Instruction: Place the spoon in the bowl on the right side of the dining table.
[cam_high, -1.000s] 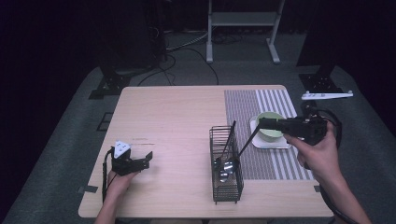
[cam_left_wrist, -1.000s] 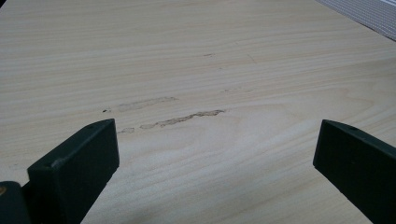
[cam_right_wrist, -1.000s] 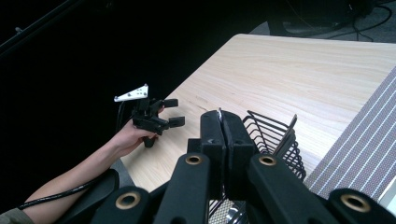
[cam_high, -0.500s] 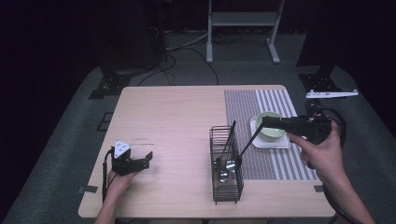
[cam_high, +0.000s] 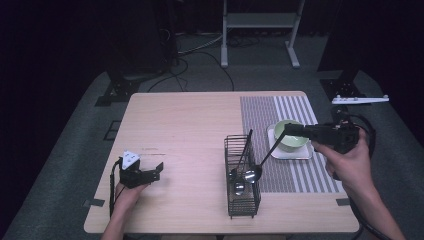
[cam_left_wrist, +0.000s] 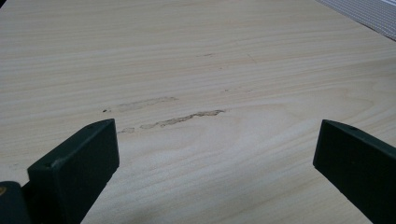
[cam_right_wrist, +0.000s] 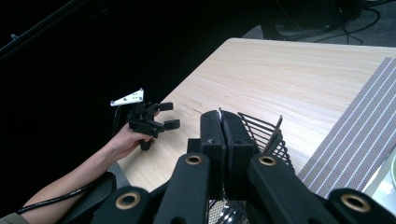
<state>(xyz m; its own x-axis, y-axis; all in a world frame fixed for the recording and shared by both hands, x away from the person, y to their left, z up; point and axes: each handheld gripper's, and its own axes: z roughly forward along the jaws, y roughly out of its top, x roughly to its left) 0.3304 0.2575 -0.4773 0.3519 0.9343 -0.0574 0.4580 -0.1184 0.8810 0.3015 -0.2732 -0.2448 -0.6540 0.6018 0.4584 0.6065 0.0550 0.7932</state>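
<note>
A black wire basket (cam_high: 242, 200) stands on the wooden table (cam_high: 190, 125), right of centre, with a few utensils upright in it. My right gripper (cam_high: 289, 131) is shut on the thin handle of a metal spoon (cam_high: 251, 174). The spoon slants down and left, its bowl at the basket's right side. In the right gripper view the jaws (cam_right_wrist: 220, 116) are pressed together on a silver edge above the basket (cam_right_wrist: 261, 127). My left gripper (cam_high: 159, 171) rests open at the table's front left, with only bare wood between its jaws (cam_left_wrist: 215, 154).
A green bowl (cam_high: 291, 142) sits on a white square plate (cam_high: 295, 154) on a striped grey mat (cam_high: 285, 107), just under the right gripper. Dark stands and cables lie on the floor beyond the table's far edge.
My right gripper has drifted a little to the right with the spoon, whose bowl has shifted toward the basket's right side. The left gripper has stayed put.
</note>
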